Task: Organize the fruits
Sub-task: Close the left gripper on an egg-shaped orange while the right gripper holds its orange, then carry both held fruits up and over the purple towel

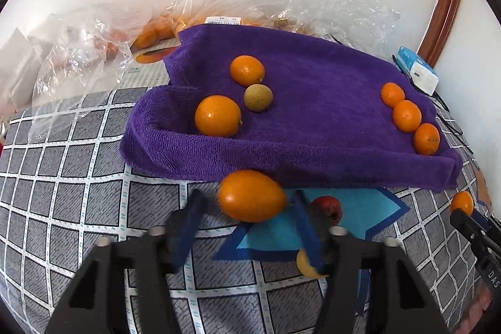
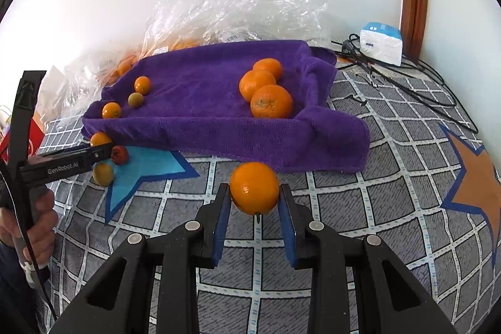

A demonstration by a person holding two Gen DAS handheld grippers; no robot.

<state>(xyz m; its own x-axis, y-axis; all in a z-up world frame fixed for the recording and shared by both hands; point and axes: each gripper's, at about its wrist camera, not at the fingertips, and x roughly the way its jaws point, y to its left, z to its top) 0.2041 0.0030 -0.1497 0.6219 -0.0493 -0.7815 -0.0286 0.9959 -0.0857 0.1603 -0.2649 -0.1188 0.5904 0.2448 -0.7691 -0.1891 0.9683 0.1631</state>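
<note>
A purple towel (image 1: 313,127) (image 2: 203,102) lies on the checked bed cover. On its left part sit two kumquats (image 1: 217,115) (image 1: 247,70) and a brownish longan (image 1: 258,97). Three tangerines (image 1: 406,116) (image 2: 271,100) line its right edge. My left gripper (image 1: 247,202) is open around an oval kumquat (image 1: 252,195) just before the towel's front edge. A red fruit (image 1: 327,208) and a yellow fruit (image 1: 308,266) lie beside it. My right gripper (image 2: 254,193) is shut on a tangerine (image 2: 254,188) and holds it in front of the towel.
Crumpled clear plastic bags (image 2: 238,8) with more oranges lie behind the towel against the wall. A white and blue box (image 2: 381,43) and black cables (image 2: 407,77) lie at the back right. The left gripper and the hand holding it show at the left of the right wrist view (image 2: 62,165).
</note>
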